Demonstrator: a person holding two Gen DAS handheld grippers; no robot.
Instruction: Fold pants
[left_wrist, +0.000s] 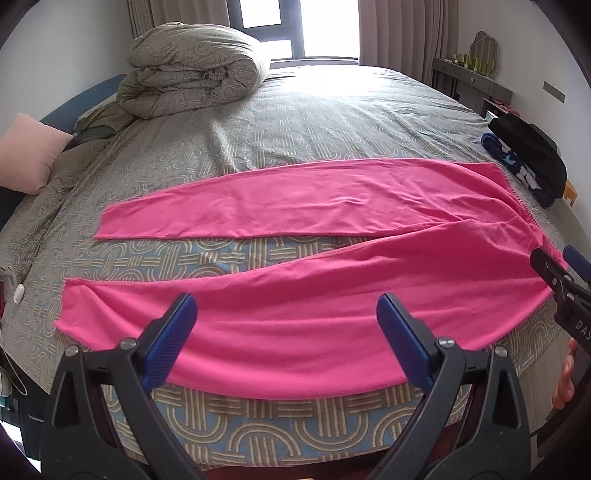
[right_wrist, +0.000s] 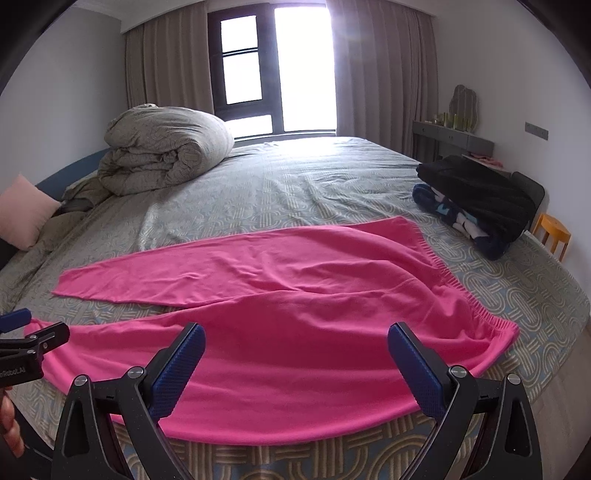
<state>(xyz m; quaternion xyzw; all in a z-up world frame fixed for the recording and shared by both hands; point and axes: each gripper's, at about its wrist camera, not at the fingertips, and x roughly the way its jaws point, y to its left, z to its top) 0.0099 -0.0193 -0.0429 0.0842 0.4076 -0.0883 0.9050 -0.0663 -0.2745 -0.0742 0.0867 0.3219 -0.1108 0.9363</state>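
The pink pants (left_wrist: 295, 266) lie flat on the bed (left_wrist: 332, 122), long axis running left to right, cuffs left, waistband (right_wrist: 465, 295) right, legs splayed apart. The left hand-held gripper (left_wrist: 288, 339) hovers over the near leg, the right hand-held gripper (right_wrist: 295, 365) nearer the waistband; both are spread wide, grasping nothing.

Pants (left_wrist: 295, 295) flat across bed (left_wrist: 332, 122) near edge; rolled duvet (left_wrist: 192, 77) far left; clothes pile (left_wrist: 532, 158) right.
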